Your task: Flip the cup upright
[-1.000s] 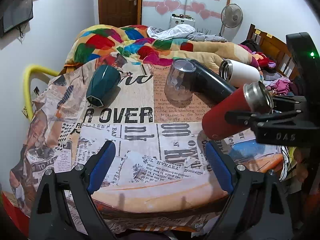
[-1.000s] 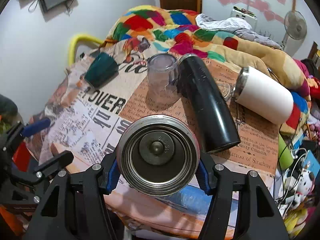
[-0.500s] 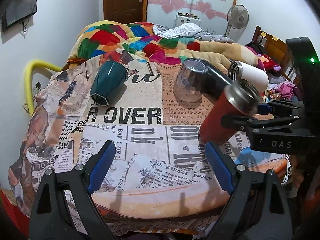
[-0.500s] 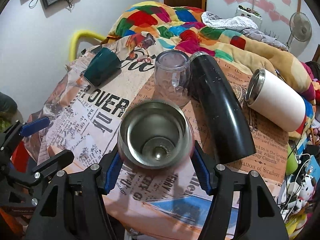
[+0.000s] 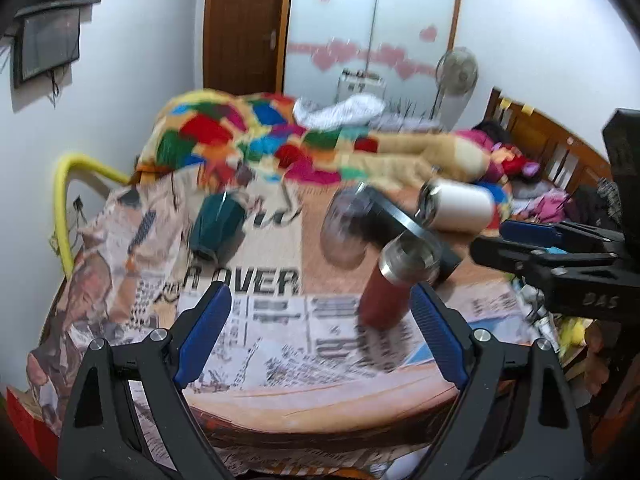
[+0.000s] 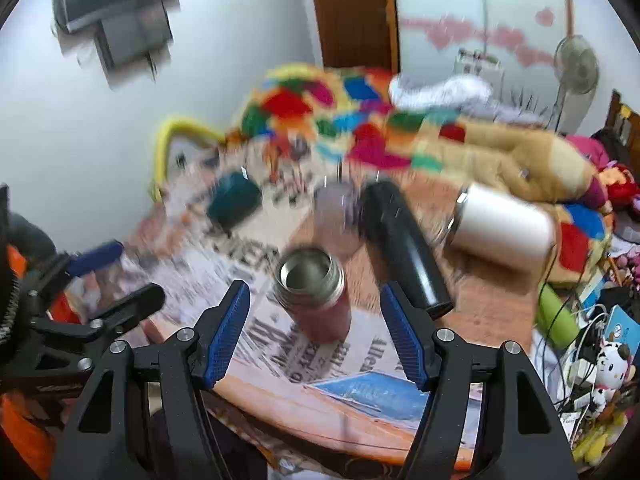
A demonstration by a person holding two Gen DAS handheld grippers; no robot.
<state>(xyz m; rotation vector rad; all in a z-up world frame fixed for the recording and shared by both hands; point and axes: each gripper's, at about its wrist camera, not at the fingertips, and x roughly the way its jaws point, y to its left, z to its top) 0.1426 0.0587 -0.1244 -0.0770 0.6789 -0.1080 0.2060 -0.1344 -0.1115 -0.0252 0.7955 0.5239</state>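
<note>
A red cup [image 6: 316, 300] stands upright, mouth up, on the newsprint cloth [image 6: 280, 344], at twelve o'clock from the right gripper [image 6: 316, 332], whose jaws are apart and clear. Left gripper [image 5: 316, 340] is spread, empty. Best to withdraw straight back, without grazing the cup.

Red cup [image 6: 316, 300] with steel-grey rim and interior. Newspaper-print cloth [image 6: 280, 340] in black, white and tan, with a blue patch near the front edge. Teal cup [image 6: 234, 200]. Clear tumbler [image 5: 344, 232]. Black flask [image 6: 404, 244]. White cup [image 6: 504, 228] with silver rim. Multicoloured patchwork blanket [image 5: 240, 132]. Blue pads [image 6: 228, 332] on black gripper fingers.
</note>
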